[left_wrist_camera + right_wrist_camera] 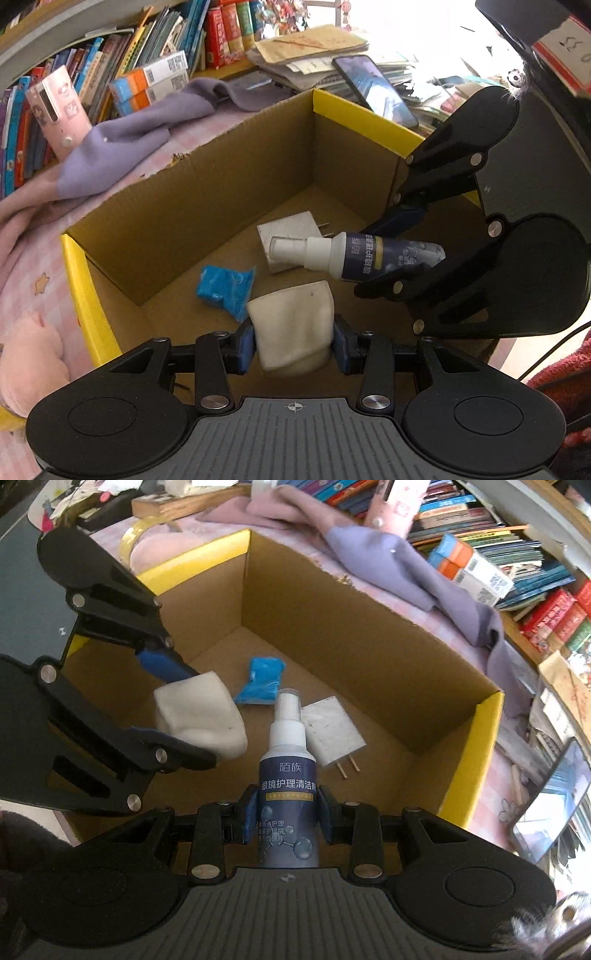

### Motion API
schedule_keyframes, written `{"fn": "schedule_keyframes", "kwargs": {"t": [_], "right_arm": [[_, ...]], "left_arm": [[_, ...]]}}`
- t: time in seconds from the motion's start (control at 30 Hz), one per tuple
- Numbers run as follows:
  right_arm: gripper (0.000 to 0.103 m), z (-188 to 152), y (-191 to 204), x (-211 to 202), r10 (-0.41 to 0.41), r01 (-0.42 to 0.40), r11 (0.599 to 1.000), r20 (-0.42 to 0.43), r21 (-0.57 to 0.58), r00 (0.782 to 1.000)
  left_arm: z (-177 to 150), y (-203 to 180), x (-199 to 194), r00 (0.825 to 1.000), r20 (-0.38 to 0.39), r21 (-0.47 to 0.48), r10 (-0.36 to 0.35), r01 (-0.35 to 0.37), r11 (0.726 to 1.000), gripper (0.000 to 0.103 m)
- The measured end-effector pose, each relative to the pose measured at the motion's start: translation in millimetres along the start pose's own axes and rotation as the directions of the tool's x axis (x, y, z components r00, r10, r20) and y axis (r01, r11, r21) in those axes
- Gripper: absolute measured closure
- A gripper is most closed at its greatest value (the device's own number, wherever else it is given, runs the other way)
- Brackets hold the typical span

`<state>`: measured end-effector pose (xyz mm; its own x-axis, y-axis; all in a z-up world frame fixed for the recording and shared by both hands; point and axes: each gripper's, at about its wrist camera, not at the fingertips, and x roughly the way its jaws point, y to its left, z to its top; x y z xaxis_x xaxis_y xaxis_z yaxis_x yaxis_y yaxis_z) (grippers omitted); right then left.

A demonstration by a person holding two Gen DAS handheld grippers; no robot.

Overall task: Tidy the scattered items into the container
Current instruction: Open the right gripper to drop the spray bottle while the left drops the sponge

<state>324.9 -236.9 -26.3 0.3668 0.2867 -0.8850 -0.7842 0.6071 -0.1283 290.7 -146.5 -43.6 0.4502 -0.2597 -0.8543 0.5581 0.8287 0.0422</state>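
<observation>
Left wrist view: an open cardboard box [207, 206], corrugated brown inside with a yellow outer face, holds two loose items on its floor: a flat white plug adapter [291, 236] with two metal prongs, and a crumpled blue plastic packet [225, 290] just beside it. The left gripper [293, 341], black with blue pads, is clamped on a folded white cloth [291, 325], soft and slightly soiled, held above the box floor near the blue packet. The right gripper [397, 251] enters from the right side, its narrow jaws closed on a spray bottle [354, 254], which lies roughly level over the adapter. Right wrist view: the spray bottle [290, 775] is cylindrical, with a dark blue printed label, white shoulder and clear cap, gripped at mid-body by the right gripper [288, 812] over the open box [332, 627]; the adapter [332, 734] and blue packet [264, 681] lie below on the floor, and the left gripper [192, 716] holds the white cloth [203, 716] at the left. The box stands on a pink checked bedcover [33, 266]. Around it are a lilac cloth [122, 155], a pink plush toy [29, 362], a pink patterned case [59, 110], rows of books [155, 48], a pile of papers [314, 51] and a smartphone [373, 90] with its screen lit.
</observation>
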Motion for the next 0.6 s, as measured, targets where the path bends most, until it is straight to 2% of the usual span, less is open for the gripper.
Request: {"fn": "schedule_keyframes", "kwargs": {"t": [0.23,0.33,0.47,0.6], "right_arm": [[0.072,-0.6,-4.8,3.0,0.043,-0.042,0.998,-0.015,0.040,0.999],[0.072,-1.8,-3.1,0.9,0.038,-0.038,0.998,-0.004,0.042,0.999],[0.071,-3.4,-2.5,-2.3,0.031,-0.032,0.998,0.010,0.048,0.999],[0.069,-6.0,-3.5,-8.1,0.026,-0.028,0.997,0.032,0.069,0.999]], "left_arm": [[1.5,1.9,-0.2,1.000,-0.004,-0.029,0.009,-0.009,1.000,0.058],[1.6,2.5,-0.9,1.000,0.003,-0.038,0.018,-0.018,0.999,0.056],[0.5,4.3,-3.6,0.999,0.019,-0.050,0.047,-0.046,0.998,0.044],[-0.6,3.6,-11.0,0.997,0.046,-0.057,0.059,-0.057,0.997,0.042]]}}
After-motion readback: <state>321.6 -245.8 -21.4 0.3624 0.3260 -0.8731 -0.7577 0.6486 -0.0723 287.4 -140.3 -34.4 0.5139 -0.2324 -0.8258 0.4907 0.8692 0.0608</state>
